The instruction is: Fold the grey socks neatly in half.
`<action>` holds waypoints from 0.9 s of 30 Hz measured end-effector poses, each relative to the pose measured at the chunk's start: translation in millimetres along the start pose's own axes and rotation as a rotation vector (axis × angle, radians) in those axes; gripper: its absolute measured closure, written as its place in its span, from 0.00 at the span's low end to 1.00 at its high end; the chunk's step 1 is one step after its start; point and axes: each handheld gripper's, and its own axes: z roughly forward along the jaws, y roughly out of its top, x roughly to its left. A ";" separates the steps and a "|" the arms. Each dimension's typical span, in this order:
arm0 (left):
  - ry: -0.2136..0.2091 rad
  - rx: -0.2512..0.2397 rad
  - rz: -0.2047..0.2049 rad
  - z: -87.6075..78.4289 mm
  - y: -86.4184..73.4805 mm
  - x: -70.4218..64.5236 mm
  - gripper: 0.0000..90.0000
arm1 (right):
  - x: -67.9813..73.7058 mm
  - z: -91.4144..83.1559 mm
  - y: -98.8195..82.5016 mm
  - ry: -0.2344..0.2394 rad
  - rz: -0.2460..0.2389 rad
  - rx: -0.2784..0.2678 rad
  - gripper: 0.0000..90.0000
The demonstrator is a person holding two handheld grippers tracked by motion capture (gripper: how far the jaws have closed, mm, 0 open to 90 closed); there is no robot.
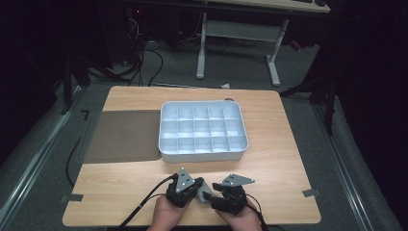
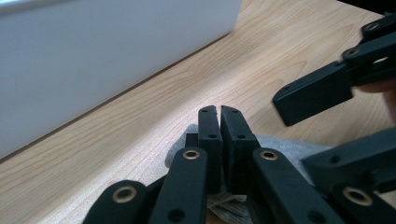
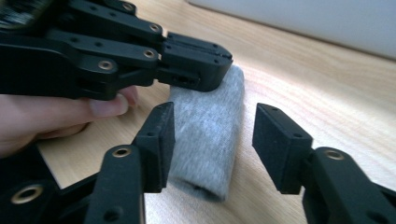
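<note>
At the table's near edge, the left gripper (image 3: 196,70) is pinching one end of a grey cloth roll (image 3: 208,135). The right gripper (image 3: 212,144) is straddling it, jaws wide apart, not pressing. Farther back, a white divided tray (image 1: 202,154) is sitting.

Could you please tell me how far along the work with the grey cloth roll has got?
Early stage. The grey cloth roll looks rolled. The left gripper is shut on one end of it; the right gripper stands open around it. The compartment tray looks empty.
</note>
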 end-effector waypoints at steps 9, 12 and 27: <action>-0.023 -0.009 -0.022 -3.5 -0.1 2.5 0.87 | -5.4 10.9 0.3 0.042 0.047 0.069 0.58; -0.025 -0.015 -0.052 -13.7 3.5 7.2 0.78 | -4.5 11.6 0.5 0.050 0.044 0.071 0.59; -0.030 0.057 -0.090 -42.3 -14.7 28.2 0.77 | -3.7 15.9 3.6 0.107 0.042 0.095 0.62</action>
